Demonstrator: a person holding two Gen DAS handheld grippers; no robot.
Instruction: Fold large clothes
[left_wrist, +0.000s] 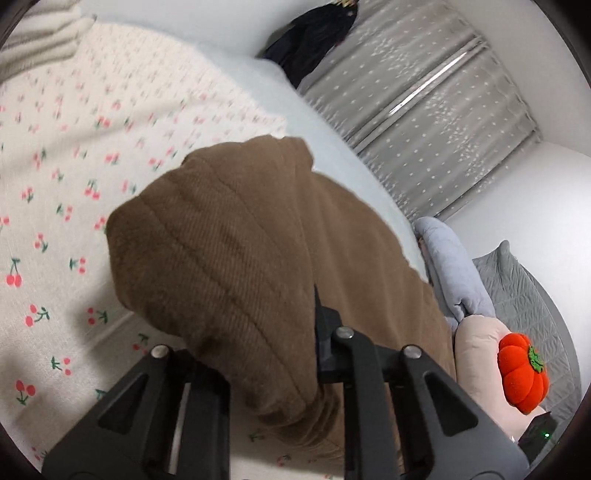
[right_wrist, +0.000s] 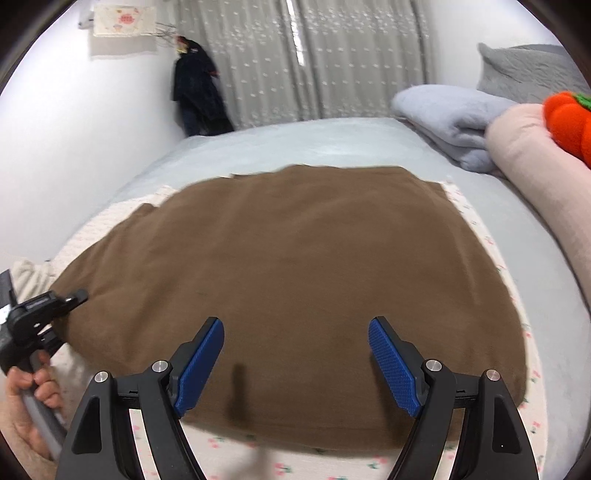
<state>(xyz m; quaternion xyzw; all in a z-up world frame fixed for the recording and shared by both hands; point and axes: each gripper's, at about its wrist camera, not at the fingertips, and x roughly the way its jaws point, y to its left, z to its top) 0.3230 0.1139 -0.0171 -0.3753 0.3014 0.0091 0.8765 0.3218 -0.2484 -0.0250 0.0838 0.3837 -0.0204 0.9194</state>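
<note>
We see the left gripper (left_wrist: 280, 325) apparently clamped on the brown garment (right_wrist: 295, 277) at the bed's (right_wrist: 295, 144) left edge; right gripper (right_wrist: 295, 365) fingers gape, empty.

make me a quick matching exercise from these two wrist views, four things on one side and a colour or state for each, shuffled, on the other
Things
1. left gripper
2. right gripper
3. pumpkin plush
4. folded blanket

Colour or state
A. orange-red with a green stem
B. jaws wide open above the brown garment
C. pale blue-grey, lying beside a pink cushion
D. shut on a bunched fold of the brown garment

Pairs: 1-D, 2-B, 3-A, 4-C
</note>
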